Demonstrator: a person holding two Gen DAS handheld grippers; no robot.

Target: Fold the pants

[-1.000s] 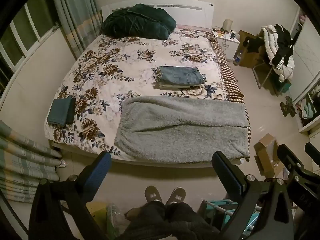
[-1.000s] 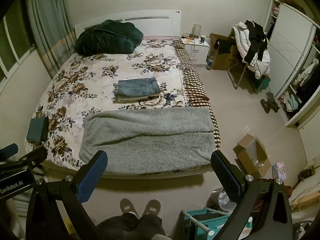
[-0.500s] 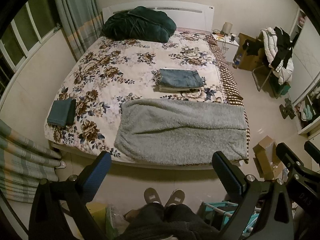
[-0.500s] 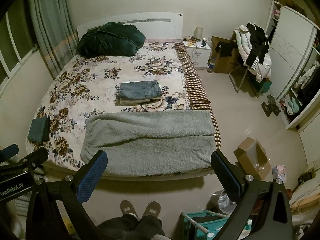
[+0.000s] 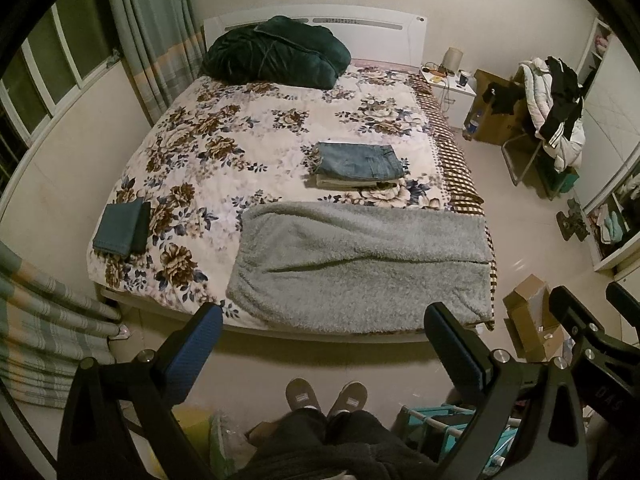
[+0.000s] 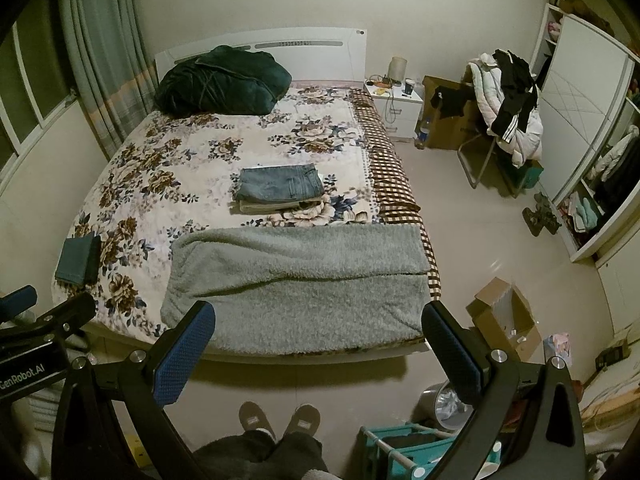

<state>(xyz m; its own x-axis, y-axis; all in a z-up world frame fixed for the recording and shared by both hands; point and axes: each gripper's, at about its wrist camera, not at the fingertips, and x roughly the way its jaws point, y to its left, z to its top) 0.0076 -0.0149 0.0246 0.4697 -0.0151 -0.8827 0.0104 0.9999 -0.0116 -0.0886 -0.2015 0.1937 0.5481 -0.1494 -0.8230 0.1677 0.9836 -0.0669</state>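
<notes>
Folded blue jeans (image 5: 357,159) lie on top of folded beige pants on the floral bed (image 5: 224,152), right of its middle; they also show in the right wrist view (image 6: 282,183). A folded dark teal garment (image 5: 120,226) lies near the bed's front left corner, also in the right wrist view (image 6: 78,259). My left gripper (image 5: 322,316) is open and empty, held high above the floor in front of the bed. My right gripper (image 6: 318,316) is open and empty beside it.
A grey fleece blanket (image 5: 360,264) covers the bed's front edge. A dark green quilt (image 5: 276,54) lies at the headboard. A nightstand (image 6: 398,106), a chair piled with clothes (image 6: 508,108), a cardboard box (image 6: 504,316) and a teal rack (image 6: 404,446) stand on the floor.
Both grippers have tilted or drawn back slightly, so the bed sits a little lower and farther in both views. Both stay open and empty.
</notes>
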